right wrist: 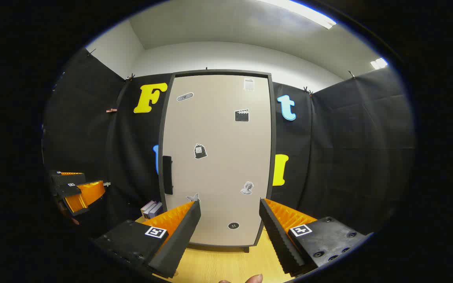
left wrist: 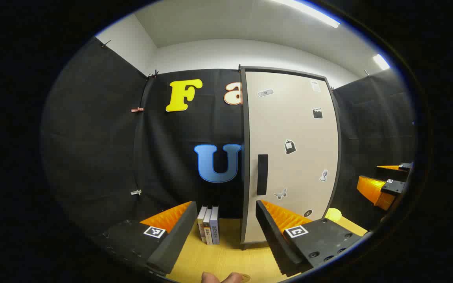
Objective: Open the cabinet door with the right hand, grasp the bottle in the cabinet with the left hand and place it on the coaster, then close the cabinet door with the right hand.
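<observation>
Cabinet door (right wrist: pixel 216 157) beige, closed, upright, stickers on it, dark handle (right wrist: pixel 167 175) at left edge, straight ahead of right gripper (right wrist: pixel 229 232).

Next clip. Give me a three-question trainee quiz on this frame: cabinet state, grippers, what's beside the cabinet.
1. True or false: the cabinet door is already swung open.
2. Multiple choice: what stands on the table just left of the cabinet in the left gripper view? A) a kettle B) a few upright books C) a plant
3. Fill in: the dark handle sits on the door's ___ edge in the right gripper view.

Key
1. False: the door is shut, so no bottle is visible.
2. B
3. Left. Both the left gripper and right gripper hang open, apart from the door.
</observation>
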`<action>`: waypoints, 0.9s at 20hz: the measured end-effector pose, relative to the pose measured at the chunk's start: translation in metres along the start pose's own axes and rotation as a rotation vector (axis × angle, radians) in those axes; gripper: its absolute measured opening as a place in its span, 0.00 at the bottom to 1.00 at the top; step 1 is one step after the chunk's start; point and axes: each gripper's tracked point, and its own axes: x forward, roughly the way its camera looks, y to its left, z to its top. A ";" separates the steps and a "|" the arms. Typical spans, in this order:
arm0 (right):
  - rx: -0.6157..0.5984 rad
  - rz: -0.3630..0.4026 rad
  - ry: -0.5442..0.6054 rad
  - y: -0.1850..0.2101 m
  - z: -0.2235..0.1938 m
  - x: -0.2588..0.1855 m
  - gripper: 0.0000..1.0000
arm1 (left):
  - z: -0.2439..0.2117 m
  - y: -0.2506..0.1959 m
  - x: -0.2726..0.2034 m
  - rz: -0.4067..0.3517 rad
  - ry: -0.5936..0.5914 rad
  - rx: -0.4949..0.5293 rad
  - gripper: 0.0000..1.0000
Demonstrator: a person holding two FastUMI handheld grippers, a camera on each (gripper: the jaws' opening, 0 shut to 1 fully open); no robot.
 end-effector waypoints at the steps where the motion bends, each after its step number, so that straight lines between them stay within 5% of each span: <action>1: 0.000 -0.002 0.002 0.000 0.000 -0.001 0.98 | -0.001 0.000 -0.002 -0.003 0.000 0.000 0.95; 18: 0.004 0.022 0.012 0.011 0.002 -0.023 0.97 | -0.002 0.003 -0.026 -0.012 -0.002 0.001 0.95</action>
